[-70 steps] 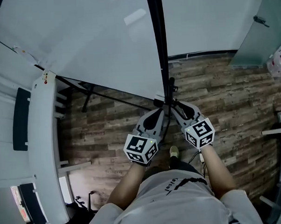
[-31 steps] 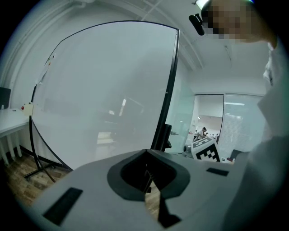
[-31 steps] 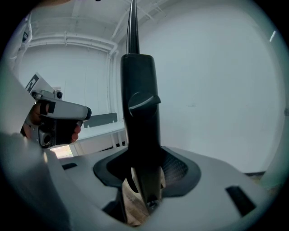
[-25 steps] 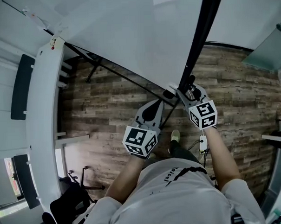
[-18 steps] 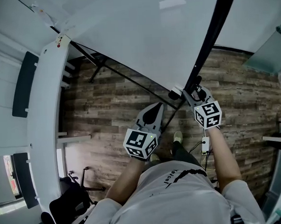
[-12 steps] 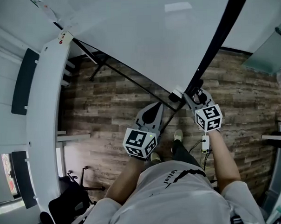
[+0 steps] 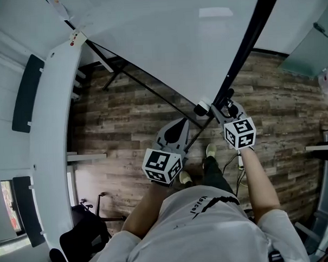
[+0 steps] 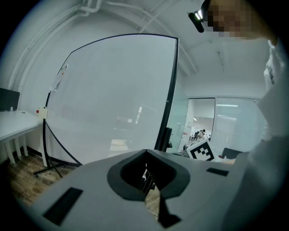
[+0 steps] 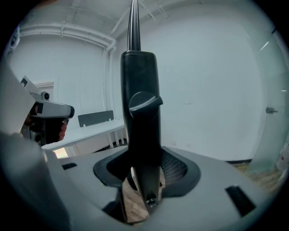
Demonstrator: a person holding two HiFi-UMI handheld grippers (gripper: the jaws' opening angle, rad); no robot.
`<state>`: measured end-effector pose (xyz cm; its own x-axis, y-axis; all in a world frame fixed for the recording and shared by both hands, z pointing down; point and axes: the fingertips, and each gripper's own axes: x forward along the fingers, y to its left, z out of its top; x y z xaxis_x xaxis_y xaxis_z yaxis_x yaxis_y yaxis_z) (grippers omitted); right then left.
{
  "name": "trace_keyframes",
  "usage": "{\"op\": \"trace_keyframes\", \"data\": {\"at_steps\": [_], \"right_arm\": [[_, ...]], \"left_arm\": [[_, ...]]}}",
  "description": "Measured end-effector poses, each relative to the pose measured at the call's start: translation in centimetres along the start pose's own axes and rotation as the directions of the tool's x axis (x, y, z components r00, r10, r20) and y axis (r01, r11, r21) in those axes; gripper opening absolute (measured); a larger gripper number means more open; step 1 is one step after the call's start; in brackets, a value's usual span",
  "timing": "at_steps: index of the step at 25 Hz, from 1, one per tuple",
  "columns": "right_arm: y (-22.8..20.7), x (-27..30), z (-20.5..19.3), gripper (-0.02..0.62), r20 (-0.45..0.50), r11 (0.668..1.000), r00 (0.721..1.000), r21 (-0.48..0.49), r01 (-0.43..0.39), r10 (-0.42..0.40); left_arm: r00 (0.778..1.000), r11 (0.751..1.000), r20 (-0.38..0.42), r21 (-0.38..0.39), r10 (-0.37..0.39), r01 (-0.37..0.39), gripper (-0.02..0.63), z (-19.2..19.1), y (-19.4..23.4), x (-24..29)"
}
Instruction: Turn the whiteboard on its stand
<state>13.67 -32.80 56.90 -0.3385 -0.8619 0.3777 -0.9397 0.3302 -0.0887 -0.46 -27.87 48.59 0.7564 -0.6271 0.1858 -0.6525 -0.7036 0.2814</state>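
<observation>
Black whiteboard frame (image 9: 139,113) within right gripper (image 9: 142,182)

Whiteboard (image 7: 166,46) ahead; desk (image 7: 53,132) left; right hand-held gripper (image 7: 223,102) on stand post (image 7: 247,42); left hand-held gripper (image 7: 181,124) beside.

Right claw (image 9: 142,182) clamped on black stand post (image 9: 141,131), post upright, white desk (image 9: 92,131) left

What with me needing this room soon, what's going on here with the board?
A person is handling a large whiteboard on its stand with a gripper in each hand. The right gripper is clamped on the board's black side frame, near its lower end. The left gripper is closed on nothing and sits close by, near the board's bottom corner. The stand's legs rest on a wooden floor.
</observation>
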Motion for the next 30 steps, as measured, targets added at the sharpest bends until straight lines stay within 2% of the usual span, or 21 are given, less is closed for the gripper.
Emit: {"op": "trace_keyframes", "data": {"at_steps": [10, 17, 30], "right_arm": [[5.5, -0.7, -0.7, 0.192, -0.025, 1.0, 1.0, 0.006, 0.015, -0.015], [8.6, -1.6, -1.6, 0.193, -0.061, 1.0, 0.998, -0.01, -0.013, 0.012], [16.3, -2.0, -2.9, 0.195, -0.119, 0.994, 0.988, -0.042, -0.103, 0.097]], "left_arm": [[1.0, 0.999, -0.014, -0.031, -0.008, 0.008, 0.012, -2.6, 0.5, -5.6], [1.0, 0.999, -0.02, -0.039, -0.007, 0.007, 0.012, -4.0, -1.6, -6.9], [0.991, 0.99, -0.007, -0.036, 0.133, -0.133, 0.012, -5.8, -3.8, -11.8]]}}
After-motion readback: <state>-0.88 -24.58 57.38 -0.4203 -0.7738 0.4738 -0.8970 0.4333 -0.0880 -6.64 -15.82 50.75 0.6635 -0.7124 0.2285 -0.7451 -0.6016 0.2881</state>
